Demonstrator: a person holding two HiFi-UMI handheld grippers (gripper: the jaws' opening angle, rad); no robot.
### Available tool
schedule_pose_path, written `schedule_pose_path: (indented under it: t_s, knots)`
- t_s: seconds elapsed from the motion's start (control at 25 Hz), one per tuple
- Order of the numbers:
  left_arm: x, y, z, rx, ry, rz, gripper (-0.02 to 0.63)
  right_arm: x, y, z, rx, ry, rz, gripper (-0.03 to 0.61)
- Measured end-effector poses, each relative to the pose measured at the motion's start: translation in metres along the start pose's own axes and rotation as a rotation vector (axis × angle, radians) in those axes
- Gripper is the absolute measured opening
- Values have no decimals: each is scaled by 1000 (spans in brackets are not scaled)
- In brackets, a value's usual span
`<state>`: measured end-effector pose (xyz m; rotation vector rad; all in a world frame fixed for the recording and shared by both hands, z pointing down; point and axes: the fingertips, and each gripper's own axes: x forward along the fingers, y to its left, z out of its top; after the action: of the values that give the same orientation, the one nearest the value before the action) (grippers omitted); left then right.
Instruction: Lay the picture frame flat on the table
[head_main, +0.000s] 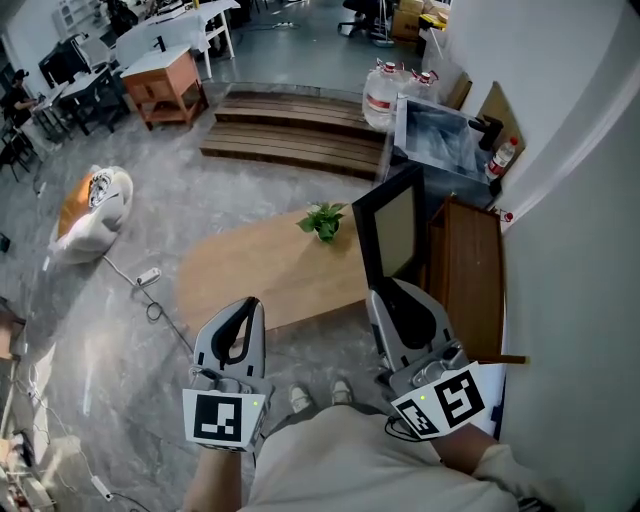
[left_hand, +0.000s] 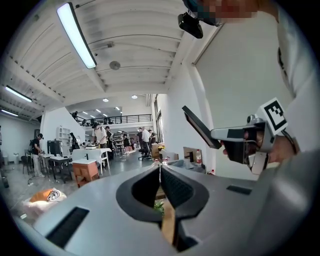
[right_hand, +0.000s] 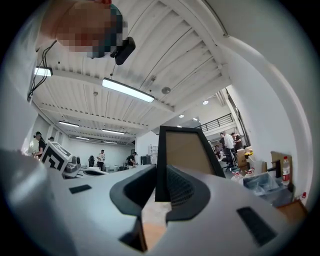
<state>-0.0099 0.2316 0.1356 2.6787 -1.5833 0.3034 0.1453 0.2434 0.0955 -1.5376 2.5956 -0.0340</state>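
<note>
The picture frame (head_main: 393, 228), black-edged with a tan panel, stands upright over the right end of the wooden table (head_main: 250, 272). My right gripper (head_main: 379, 293) is shut on its lower edge. In the right gripper view the frame (right_hand: 183, 150) rises from between the jaws of that gripper (right_hand: 159, 172), tilted slightly right. The left gripper view shows the frame (left_hand: 199, 127) slanting up from the right gripper (left_hand: 218, 134). My left gripper (head_main: 251, 304) hangs shut and empty near the table's front edge, and its own view shows its tips (left_hand: 160, 167) together.
A small potted plant (head_main: 323, 220) sits on the table left of the frame. A dark wooden cabinet (head_main: 466, 275) stands against the wall to the right. Wooden steps (head_main: 290, 130), water bottles (head_main: 384, 92) and a plastic bin (head_main: 436, 136) lie beyond. A cable (head_main: 150, 292) trails on the floor.
</note>
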Motion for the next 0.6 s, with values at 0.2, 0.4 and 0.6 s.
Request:
schedule_pose_path:
  t_s: [0.2, 0.4, 0.6]
  knots:
    - [9, -7, 0, 3, 2, 19, 9, 1, -12, -3, 21, -7, 16, 48]
    - [17, -22, -1, 14, 13, 44, 9, -2, -27, -2, 37, -14, 50, 48]
    - [26, -40, -1, 16, 10, 83, 9, -10, -46, -2, 44, -31, 85, 48]
